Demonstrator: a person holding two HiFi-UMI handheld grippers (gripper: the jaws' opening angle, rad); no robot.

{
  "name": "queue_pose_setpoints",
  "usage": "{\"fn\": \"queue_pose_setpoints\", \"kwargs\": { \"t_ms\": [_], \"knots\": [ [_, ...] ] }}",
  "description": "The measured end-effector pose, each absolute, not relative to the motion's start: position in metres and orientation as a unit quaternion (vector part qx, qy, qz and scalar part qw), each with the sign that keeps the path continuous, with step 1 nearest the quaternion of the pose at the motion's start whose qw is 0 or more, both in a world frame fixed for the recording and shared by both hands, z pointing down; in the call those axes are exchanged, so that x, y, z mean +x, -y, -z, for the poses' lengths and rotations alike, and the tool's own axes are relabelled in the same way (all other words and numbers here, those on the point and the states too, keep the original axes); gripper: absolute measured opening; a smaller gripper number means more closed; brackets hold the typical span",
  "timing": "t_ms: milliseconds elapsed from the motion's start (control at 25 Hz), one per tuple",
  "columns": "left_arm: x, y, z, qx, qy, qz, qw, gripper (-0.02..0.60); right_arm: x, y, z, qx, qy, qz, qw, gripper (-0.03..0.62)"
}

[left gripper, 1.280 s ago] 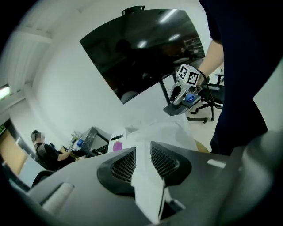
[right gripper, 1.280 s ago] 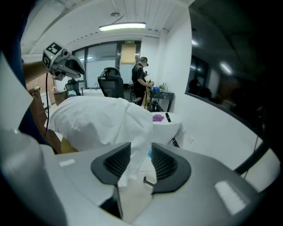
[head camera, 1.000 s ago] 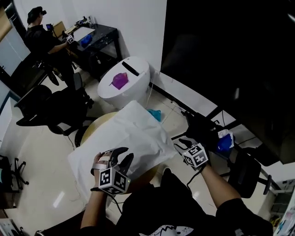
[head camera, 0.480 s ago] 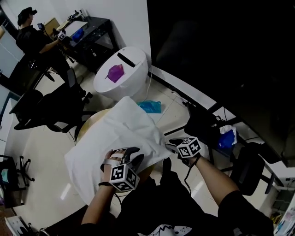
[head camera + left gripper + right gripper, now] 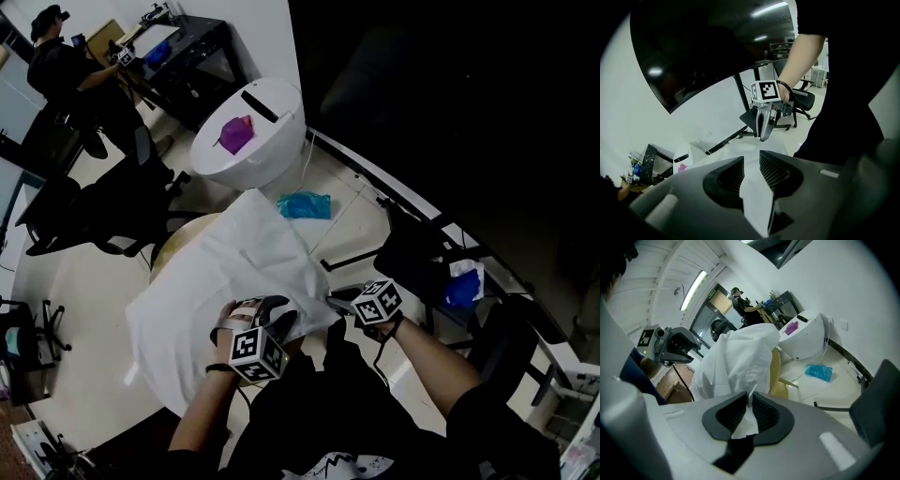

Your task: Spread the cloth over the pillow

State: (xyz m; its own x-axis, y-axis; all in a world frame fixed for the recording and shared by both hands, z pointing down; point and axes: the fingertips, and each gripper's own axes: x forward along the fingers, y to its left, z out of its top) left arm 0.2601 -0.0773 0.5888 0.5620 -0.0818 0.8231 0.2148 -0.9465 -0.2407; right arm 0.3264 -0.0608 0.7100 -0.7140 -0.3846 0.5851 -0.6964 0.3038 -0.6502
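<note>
A white cloth (image 5: 225, 272) lies draped over a bulky shape on a round yellow table (image 5: 178, 246); I cannot tell the pillow apart from it. My left gripper (image 5: 281, 317) is at the cloth's near edge, shut on a fold of it, and the fabric runs up between the jaws (image 5: 751, 161). My right gripper (image 5: 336, 302) is at the near right corner. Its jaws have just been closing and now pinch a tuft of the cloth (image 5: 750, 401). The two grippers sit close together, tips facing each other.
A white round bin (image 5: 251, 141) with a purple item on top stands behind the table. A blue bag (image 5: 304, 205) lies on the floor beside it. Black office chairs (image 5: 94, 211) stand at the left, a dark chair (image 5: 422, 262) at the right. A person (image 5: 66, 56) works at a far desk.
My right gripper has come in from beside the cloth to its near right corner and closed on it. My left gripper has shifted right along the near edge, still holding cloth.
</note>
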Motion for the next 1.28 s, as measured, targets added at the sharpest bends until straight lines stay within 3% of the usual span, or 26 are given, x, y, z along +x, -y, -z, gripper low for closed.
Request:
{"fn": "queue_pose_setpoints", "kwargs": {
  "t_ms": [440,880,1280],
  "knots": [
    [0.258,0.083,-0.603,-0.865,0.035,0.484,0.132,0.094,0.358,0.069,-0.701,0.373,0.803,-0.406,0.224,0.012],
    [0.255,0.085,-0.611,-0.86,0.027,0.495,0.118,0.094,0.417,0.104,-0.715,0.422,0.782,-0.351,0.296,0.012],
    [0.239,0.081,-0.631,-0.851,0.019,0.517,0.089,0.094,0.42,0.113,-0.755,0.402,0.771,-0.33,0.367,0.021]
  ]
}}
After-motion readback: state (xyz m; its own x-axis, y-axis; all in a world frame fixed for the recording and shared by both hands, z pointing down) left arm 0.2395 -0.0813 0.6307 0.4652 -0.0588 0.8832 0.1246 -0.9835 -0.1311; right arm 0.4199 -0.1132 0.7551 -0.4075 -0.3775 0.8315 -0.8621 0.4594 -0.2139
